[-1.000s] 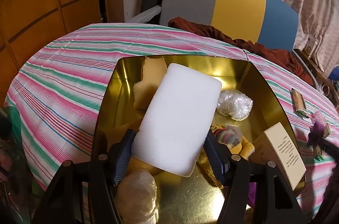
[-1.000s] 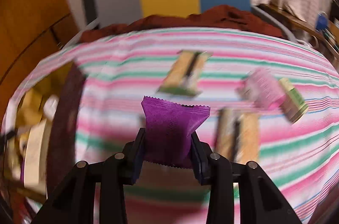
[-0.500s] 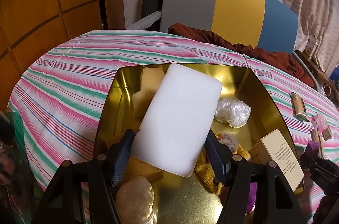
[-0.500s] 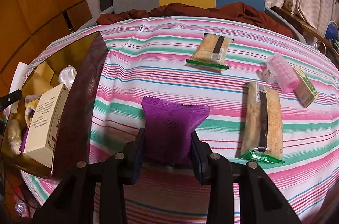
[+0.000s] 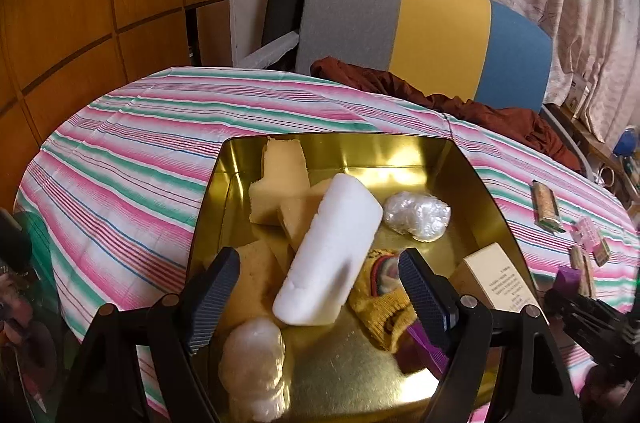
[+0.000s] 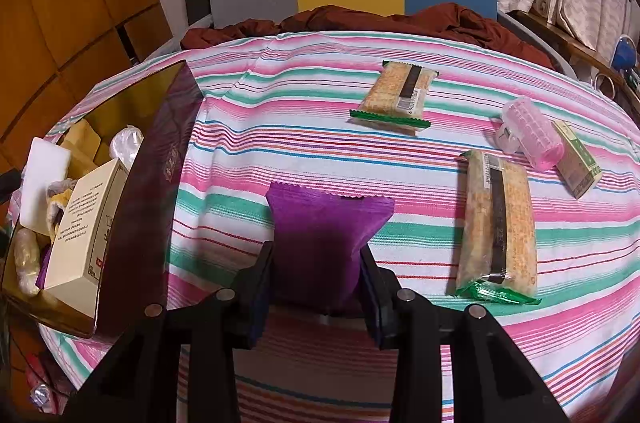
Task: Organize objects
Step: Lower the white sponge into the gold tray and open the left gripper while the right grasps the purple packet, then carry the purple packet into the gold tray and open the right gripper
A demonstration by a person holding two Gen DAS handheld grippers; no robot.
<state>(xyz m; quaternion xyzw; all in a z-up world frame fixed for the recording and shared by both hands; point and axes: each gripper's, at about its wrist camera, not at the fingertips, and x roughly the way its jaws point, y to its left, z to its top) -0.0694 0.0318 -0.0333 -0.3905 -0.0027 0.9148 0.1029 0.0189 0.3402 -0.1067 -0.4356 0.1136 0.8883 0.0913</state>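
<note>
A: Starting at the left edge: gold tin [image 5: 472, 175] on the striped tabletop [image 5: 132, 159], packed with yellow sponge pieces [image 5: 280, 179], a cling-wrapped ball [image 5: 418, 215], a cream box [image 5: 498, 283], a knitted yellow item [image 5: 380, 299] and a wrapped pale lump [image 5: 254, 359].

B: And the left hand-held gripper [image 5: 320, 299]?

A: Released. Jaws just been spreading, both pads clear of the white foam block [image 5: 332, 255]. Block lying tilted inside the tin, resting on the sponge pieces, between the two fingers yet touched by neither.

B: Moving right?

A: Seen from the right wrist view, same tin [image 6: 156, 159] at the left side of the tabletop [image 6: 320, 151], white foam block [image 6: 42, 183] and cream box [image 6: 86, 219] inside it. Next, the right hand-held gripper [image 6: 318, 287], clenched on a purple packet [image 6: 324, 239], packet sticking up and forward from between the pads, above the cloth, just right of the tin's dark outer wall.

B: Farther right?

A: One cracker pack [image 6: 396, 95] toward the far side, another cracker pack [image 6: 498, 227] near, lying lengthwise. Then a pink ribbed case [image 6: 532, 135] touching a small green-and-tan carton [image 6: 576, 159]. All well apart from the tin.
</note>
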